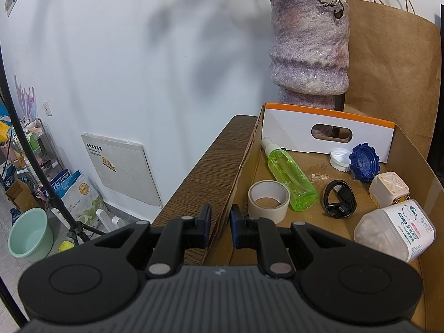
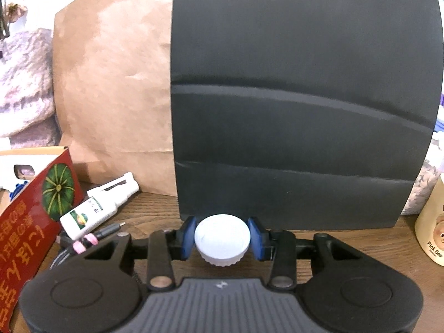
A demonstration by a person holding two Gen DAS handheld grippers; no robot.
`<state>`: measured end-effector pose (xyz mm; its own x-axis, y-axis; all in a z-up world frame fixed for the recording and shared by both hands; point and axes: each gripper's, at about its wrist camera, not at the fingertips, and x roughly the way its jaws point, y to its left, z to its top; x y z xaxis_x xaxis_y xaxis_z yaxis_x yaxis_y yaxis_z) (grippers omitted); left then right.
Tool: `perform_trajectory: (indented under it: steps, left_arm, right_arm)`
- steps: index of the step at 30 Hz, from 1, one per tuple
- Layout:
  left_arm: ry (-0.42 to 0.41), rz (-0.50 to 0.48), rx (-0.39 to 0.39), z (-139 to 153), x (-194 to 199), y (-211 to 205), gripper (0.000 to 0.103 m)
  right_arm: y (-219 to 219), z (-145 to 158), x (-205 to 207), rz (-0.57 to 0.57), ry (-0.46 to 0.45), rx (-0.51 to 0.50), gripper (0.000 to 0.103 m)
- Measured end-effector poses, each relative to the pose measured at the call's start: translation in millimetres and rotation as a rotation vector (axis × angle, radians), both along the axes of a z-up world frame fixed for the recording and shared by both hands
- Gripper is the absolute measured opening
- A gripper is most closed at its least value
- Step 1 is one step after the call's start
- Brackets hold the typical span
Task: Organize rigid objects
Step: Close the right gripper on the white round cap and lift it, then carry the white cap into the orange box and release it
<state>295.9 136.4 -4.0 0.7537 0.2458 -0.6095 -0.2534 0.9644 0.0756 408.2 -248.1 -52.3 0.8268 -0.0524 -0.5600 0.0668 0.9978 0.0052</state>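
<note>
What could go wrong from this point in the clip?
The right claw pinches the round white cap only at its edges, so it may slip or pop out. The left claw straddles the cardboard box wall; moving it could drag the box. A dropped cap may land among the cable and white spray bottle outside the box.
</note>
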Motion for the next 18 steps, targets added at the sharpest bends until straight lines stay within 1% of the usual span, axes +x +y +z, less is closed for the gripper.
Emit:
perform_trajectory:
  steps: [7, 18]
  left_arm:
    - [0.0, 0.0, 0.0, 0.0, -0.1, -0.1, 0.015]
    - [0.0, 0.0, 0.0, 0.0, 0.0, -0.2, 0.015]
  right_arm:
    - [-1.2, 6.8, -24.2, 0.014, -0.029, 0.015, 0.04]
    - [8.2, 16.1, -74.0, 0.06, -0.056, -0.012, 0.04]
